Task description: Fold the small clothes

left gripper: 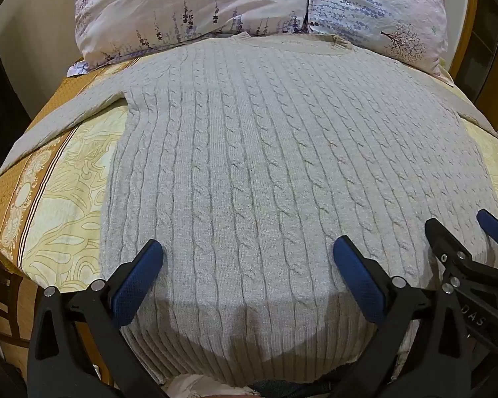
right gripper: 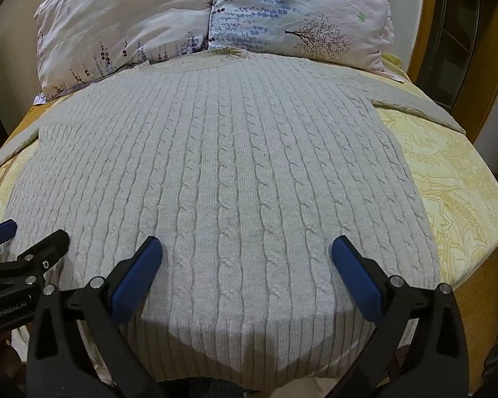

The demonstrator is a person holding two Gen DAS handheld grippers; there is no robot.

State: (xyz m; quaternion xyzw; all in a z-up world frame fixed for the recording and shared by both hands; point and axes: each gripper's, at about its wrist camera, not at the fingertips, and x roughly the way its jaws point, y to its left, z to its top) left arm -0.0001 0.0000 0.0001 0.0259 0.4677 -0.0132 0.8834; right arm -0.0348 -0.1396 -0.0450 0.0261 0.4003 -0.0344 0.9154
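- On the bed, a grey cable-knit sweater (left gripper: 249,165) lies flat and spread, its collar (left gripper: 289,41) at the far end touching the pillows (left gripper: 215,10), its ribbed hem (left gripper: 242,341) at the near edge, close to both tools.
- Its left sleeve (left gripper: 49,122) goes out sideways over the yellow bedspread (left gripper: 66,192); the right sleeve (right gripper: 415,106) goes out the same way on the other side.
- No fold is visible in the body or in the sleeves, so I judge that the task is at its first step: the sweater is laid out, and folding is not yet begun.
- The left gripper (left gripper: 249,265) hovers over the left part of the hem, jaws wide apart, holding nothing. I cannot tell if its blue pads (left gripper: 139,275) touch the knit.
- The right gripper (right gripper: 247,262) is just beside it over the right part of the hem, also wide apart and empty.
- In my judgement the next move asks each tool to take one part of the sweater, perhaps a sleeve or a hem corner, and to close on all layers together.
- The knit is thick and soft, so probably a shallow pinch will slip; a deeper bite seems safer.
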